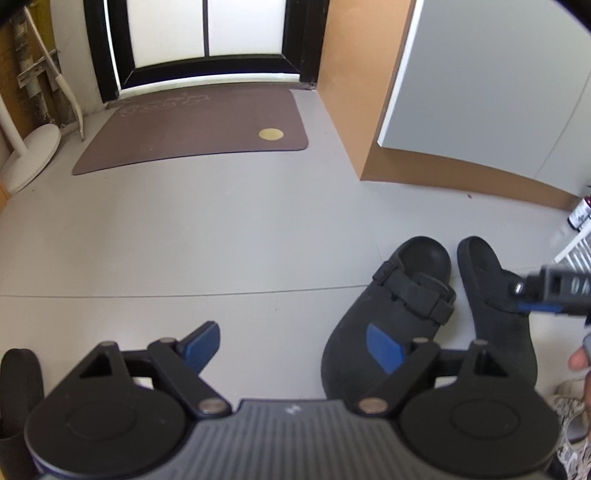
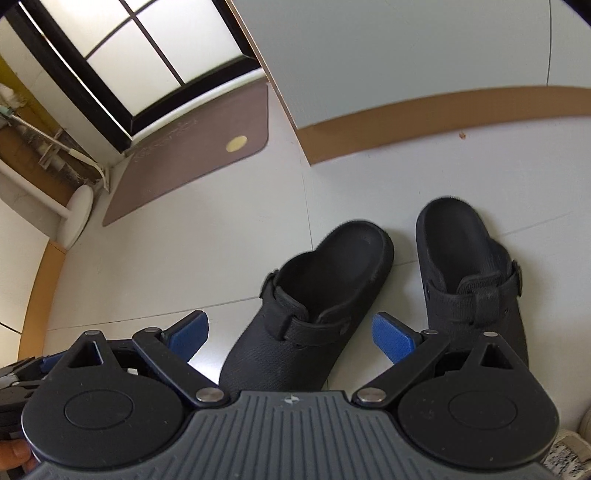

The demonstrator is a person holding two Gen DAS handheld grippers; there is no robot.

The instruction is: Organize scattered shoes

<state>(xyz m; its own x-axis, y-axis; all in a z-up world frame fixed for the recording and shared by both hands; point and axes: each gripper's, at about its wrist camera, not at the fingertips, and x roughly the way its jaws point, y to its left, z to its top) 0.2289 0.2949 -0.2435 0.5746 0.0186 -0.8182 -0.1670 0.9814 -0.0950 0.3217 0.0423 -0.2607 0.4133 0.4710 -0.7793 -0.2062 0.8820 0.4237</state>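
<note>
Left wrist view, left to right. White round stand base (image 1: 31,157) at the left edge, beside exposed pipework on the wall. Brown door mat (image 1: 192,129) in the upper middle, bearing a gold disc toward its right end and lying before a black-framed glazed door (image 1: 207,33). Grey tiled floor (image 1: 184,240) across the centre. Orange-brown cabinet side (image 1: 351,92) with pale grey panel at the upper right.

Left gripper (image 1: 291,349) at the lower edge: blue-padded fingers spread apart, nothing pinched; bare floor lay between them, the right pad overlapping the toe of the nearer clog in the picture, contact not determinable.

Pair of black strapped clogs in the lower right: left clog (image 1: 391,314) and right clog (image 1: 495,306), side by side on the floor, close but apart, heel openings toward the top of the frame. A second tool entered from the right edge over the right clog.

Right wrist view, left to right. Same mat (image 2: 192,155) and door at the upper left. Right gripper (image 2: 291,338) at the lower edge: fingers spread wide, straddling the toe of the left clog (image 2: 314,306) without visibly pressing it. Right clog (image 2: 476,280) lay outside the right pad, at the right of the frame.
</note>
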